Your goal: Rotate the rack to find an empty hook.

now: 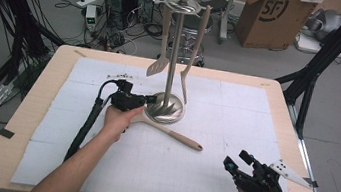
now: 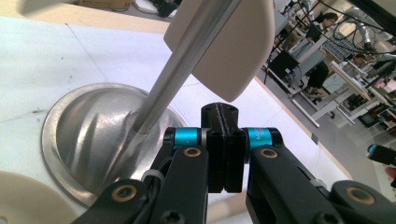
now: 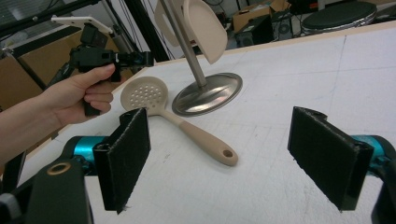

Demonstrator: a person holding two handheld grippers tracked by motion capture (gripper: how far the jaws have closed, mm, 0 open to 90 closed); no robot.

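Two risks stand out, ordered below from the largest thing to the smallest.

tabletop (image 1: 226, 184): covered by a white mat, on which everything here stands or lies.

utensil stand (image 1: 174, 51): a steel pole on a domed round base near the mat's middle. It is the landmark for every place below. It is tall with a small foot, so a sideways push on the pole or base could rock it.

hanging spatula (image 1: 159, 64) and hanging spoon (image 1: 187, 78): both dangle from the ring at the stand's top, on either side of the pole. A knock to the stand would set them swinging or unhook them.

skimmer spoon (image 3: 177, 119): lies flat on the mat, its perforated bowl just beside the stand's base on the person's left, its handle running away from the base toward the right hand. The hang hole at the handle's end is small, so hooking it on the ring would need careful aim.

left gripper (image 1: 150, 99): jaws pressed together with nothing between them, right at the stand's base and above the skimmer's bowl. Shut like this it cannot take the skimmer, and moving it so close to the base risks nudging the stand.

right gripper (image 3: 233, 158): jaws wide and empty, well away from the stand, near the tabletop's front edge. It is too far off to steady the stand if it tips.
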